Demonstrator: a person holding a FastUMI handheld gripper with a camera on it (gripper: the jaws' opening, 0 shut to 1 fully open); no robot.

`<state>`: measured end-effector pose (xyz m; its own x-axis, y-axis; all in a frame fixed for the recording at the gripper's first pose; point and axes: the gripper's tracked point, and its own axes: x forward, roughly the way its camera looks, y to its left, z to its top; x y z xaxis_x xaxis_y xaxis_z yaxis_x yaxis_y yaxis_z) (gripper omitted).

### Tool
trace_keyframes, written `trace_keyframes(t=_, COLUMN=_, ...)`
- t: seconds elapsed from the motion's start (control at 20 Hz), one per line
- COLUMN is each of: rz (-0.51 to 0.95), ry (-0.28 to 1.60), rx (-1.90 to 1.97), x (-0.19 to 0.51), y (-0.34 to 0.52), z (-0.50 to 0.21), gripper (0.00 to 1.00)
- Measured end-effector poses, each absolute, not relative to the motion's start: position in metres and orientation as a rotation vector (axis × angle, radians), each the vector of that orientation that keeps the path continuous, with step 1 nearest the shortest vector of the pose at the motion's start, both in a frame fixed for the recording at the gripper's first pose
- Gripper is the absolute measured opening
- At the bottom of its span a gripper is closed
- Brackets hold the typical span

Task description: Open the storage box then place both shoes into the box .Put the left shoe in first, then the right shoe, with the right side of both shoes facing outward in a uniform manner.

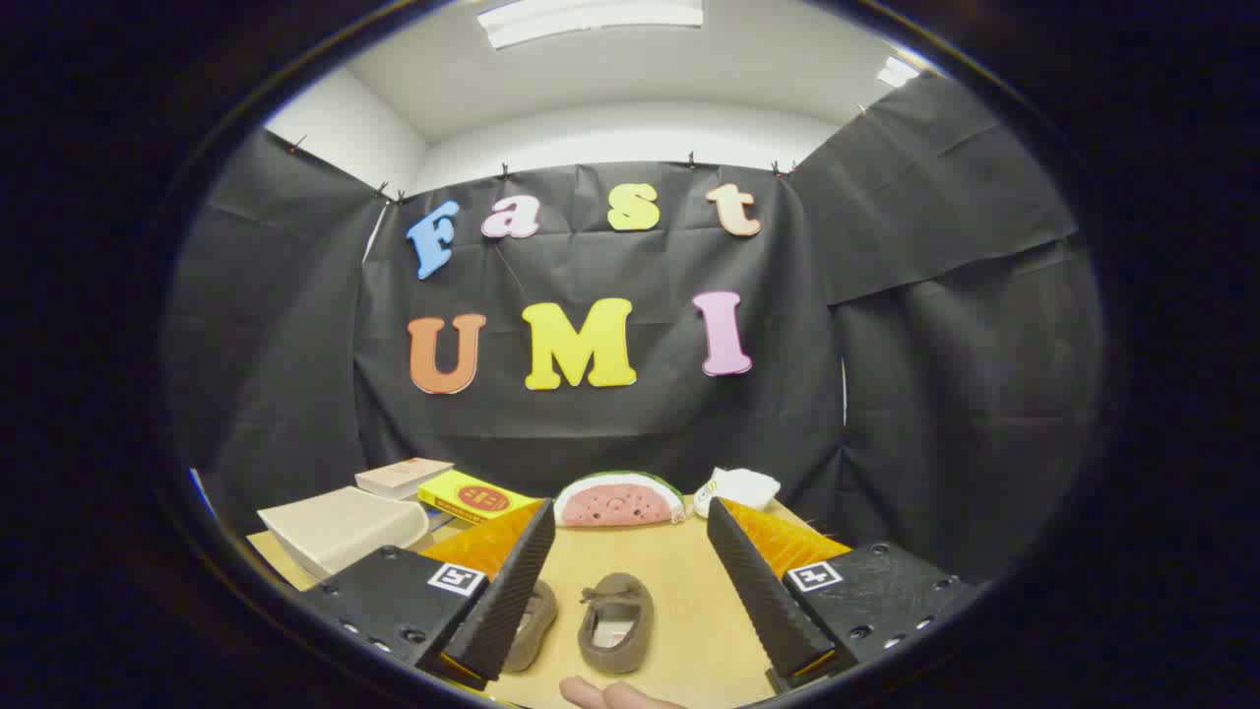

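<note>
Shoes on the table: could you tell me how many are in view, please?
2. One shoe lies between the open claw's fingers; the other shoe sits beside it, partly hidden behind one finger.

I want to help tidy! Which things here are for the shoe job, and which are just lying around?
For the job: two brown shoes, open tool above them.

Just lying about: watermelon toy, yellow book, open book, white cloth.

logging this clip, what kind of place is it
Likely an indoor recording booth: black cloth walls around a wooden table under ceiling strip lights. The open gripper hovers over two small brown shoes, with books alongside.
</note>
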<state>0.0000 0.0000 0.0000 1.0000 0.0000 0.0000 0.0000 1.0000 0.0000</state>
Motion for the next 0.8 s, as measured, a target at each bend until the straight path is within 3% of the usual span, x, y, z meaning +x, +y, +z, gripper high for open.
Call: trace_keyframes(t=0.8, rz=-0.010, ry=-0.019, rx=-0.022, x=-0.013, y=0.043, z=-0.016, gripper=0.95)
